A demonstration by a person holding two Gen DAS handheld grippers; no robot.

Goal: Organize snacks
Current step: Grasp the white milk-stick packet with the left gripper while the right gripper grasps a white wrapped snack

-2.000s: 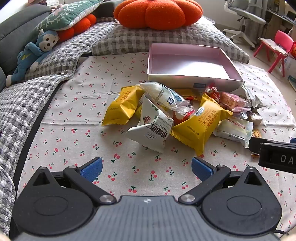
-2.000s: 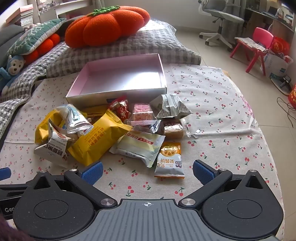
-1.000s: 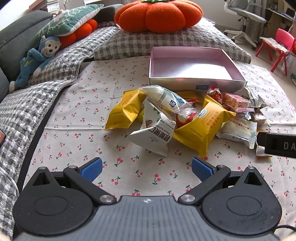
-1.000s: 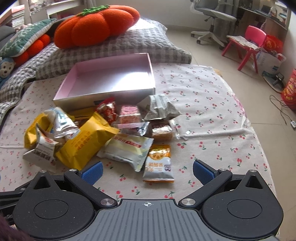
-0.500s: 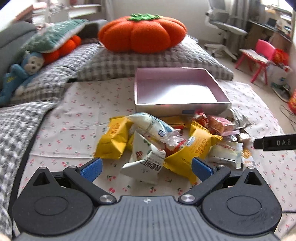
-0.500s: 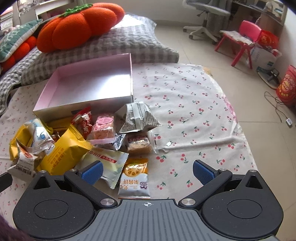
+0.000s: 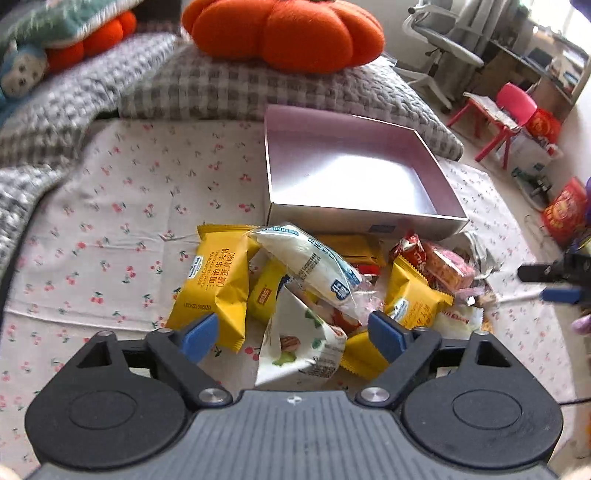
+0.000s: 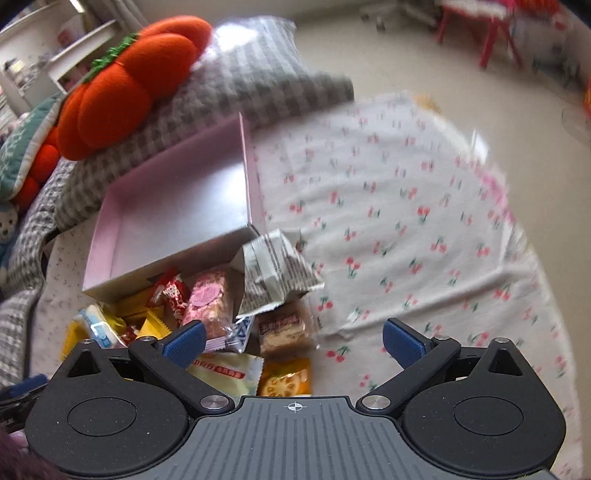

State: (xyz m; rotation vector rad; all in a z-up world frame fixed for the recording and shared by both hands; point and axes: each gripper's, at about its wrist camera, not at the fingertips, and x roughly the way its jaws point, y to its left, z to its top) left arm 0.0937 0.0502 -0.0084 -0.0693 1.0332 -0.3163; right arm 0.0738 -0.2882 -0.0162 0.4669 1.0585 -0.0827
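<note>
A heap of wrapped snacks lies on the cherry-print cloth [image 7: 110,221] in front of an empty pink box [image 7: 332,219]. My left gripper [image 7: 293,334] hovers over the heap's near left side. Its jaws are closing around a white triangular pack [image 7: 299,343], but the pads are not pressing on it. Beside that pack lie a yellow sandwich-biscuit pack [image 7: 216,284] and a white-and-blue pack [image 7: 310,266]. My right gripper [image 8: 294,342] is open above the heap's right end, over a brown cake [image 8: 282,332] and an orange cracker pack [image 8: 284,380]. Nearby are a pink pack [image 8: 207,302] and a grey patterned pack [image 8: 273,269]. The box [image 8: 166,266] stands behind them.
An orange pumpkin cushion [image 7: 288,33] rests on a grey checked pillow [image 7: 258,88] behind the box. The right gripper's fingers [image 7: 557,295] show at the right edge of the left wrist view. A red child's chair [image 7: 509,107] and an office chair [image 7: 439,33] stand on the floor beyond.
Both grippers have come forward over the heap, which now looks larger and closer. The left jaws have narrowed. The right wrist view has rolled and tilted towards the heap's right end.
</note>
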